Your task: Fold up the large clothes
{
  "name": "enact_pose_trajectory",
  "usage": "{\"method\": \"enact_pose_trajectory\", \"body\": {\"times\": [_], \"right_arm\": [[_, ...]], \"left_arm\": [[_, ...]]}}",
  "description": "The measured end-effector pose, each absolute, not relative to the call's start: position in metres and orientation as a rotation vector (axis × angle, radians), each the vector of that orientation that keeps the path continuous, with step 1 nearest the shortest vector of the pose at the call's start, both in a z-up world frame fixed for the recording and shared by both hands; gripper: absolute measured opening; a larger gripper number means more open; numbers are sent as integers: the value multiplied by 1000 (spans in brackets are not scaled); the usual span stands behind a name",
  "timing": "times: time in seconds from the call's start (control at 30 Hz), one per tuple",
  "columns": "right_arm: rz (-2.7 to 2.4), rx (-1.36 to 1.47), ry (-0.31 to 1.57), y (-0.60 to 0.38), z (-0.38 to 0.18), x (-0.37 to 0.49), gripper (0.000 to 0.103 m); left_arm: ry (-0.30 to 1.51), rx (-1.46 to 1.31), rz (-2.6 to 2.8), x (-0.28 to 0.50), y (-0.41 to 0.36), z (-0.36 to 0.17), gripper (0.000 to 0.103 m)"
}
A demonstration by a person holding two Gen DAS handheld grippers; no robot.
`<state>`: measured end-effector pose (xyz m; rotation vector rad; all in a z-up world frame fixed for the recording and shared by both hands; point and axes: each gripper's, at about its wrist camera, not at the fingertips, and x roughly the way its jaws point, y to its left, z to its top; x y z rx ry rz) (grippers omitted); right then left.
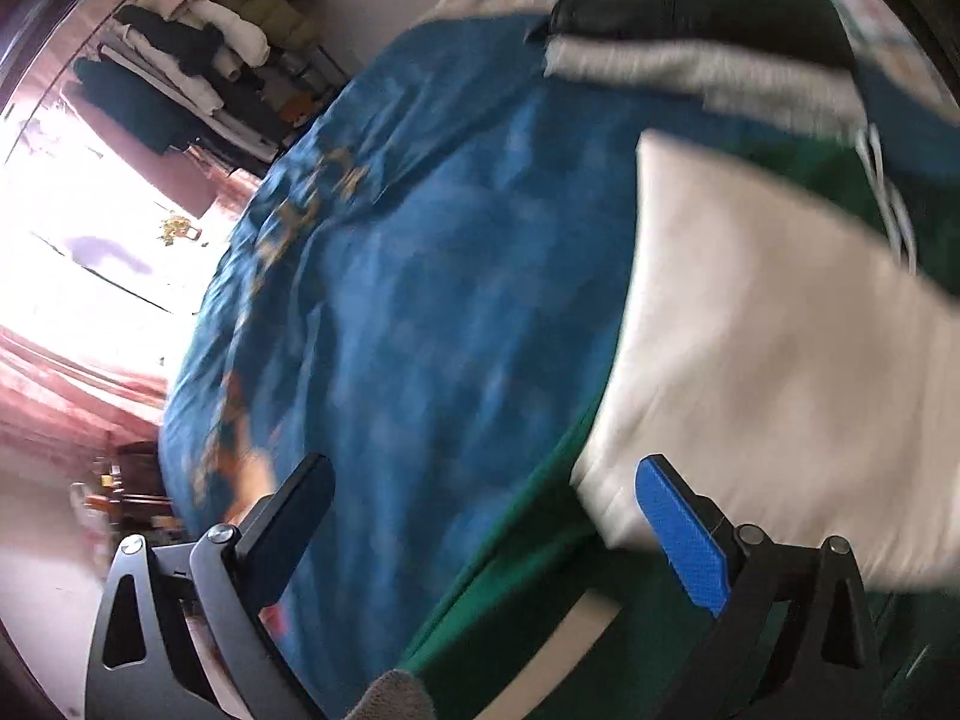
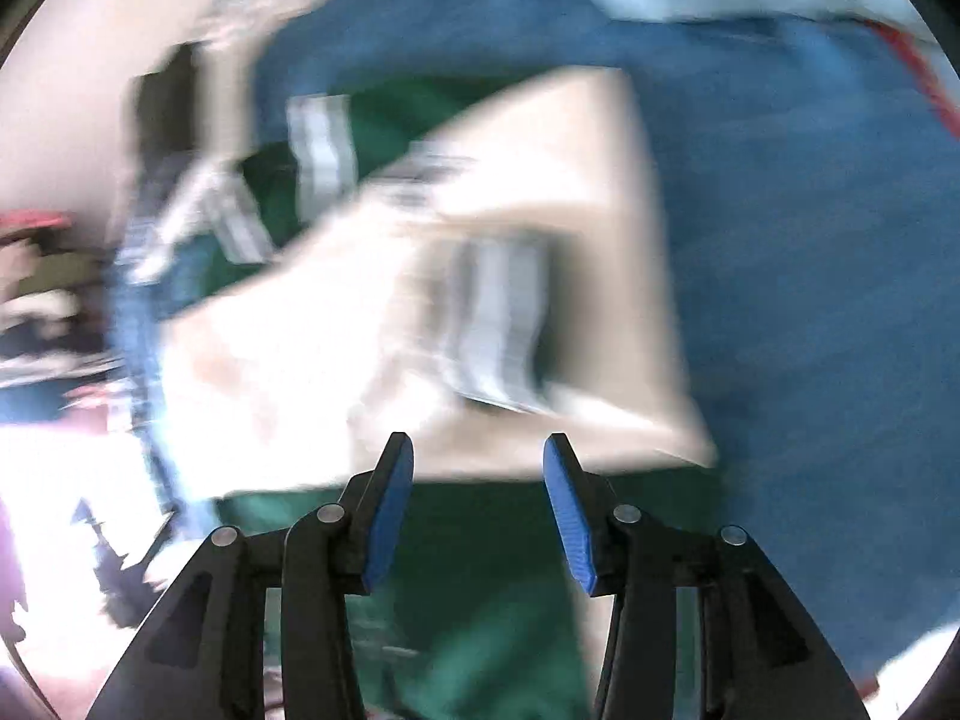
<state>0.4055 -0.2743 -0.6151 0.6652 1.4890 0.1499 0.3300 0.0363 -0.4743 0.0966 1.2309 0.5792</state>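
A large green and cream garment [image 1: 774, 360] lies on a blue bedspread [image 1: 432, 300]. Its green body [image 1: 540, 564] runs under my left gripper [image 1: 486, 522], which is open and empty just above it. In the right wrist view the cream part [image 2: 372, 324] with grey striped cuffs [image 2: 498, 324] lies ahead, and the green part [image 2: 480, 588] lies below my right gripper [image 2: 477, 504], open and empty. Both views are blurred by motion.
Stacks of folded clothes [image 1: 204, 48] stand on a rack at the far left. A bright window with pink curtains [image 1: 72, 252] is on the left. A dark and grey folded garment [image 1: 690, 42] lies at the bed's far end.
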Motion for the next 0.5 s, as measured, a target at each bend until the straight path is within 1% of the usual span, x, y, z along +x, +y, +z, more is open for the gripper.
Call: {"method": "enact_pose_trajectory", "body": {"times": [0.07, 0.13, 0.27, 0.33, 0.5], "right_arm": [[272, 682, 1453, -236, -627, 452, 47], [366, 693, 1459, -192, -649, 504, 47], [421, 696, 1584, -132, -710, 574, 47], [352, 657, 1618, -128, -728, 583, 47], [327, 569, 1617, -108, -733, 592, 47]], "left_arm": [[1210, 80, 556, 370, 28, -485, 103], [1207, 99, 520, 420, 15, -507, 103], [1200, 287, 475, 485, -12, -552, 103], [1201, 357, 461, 498, -19, -564, 103], [1170, 405, 437, 500, -23, -566, 103]]}}
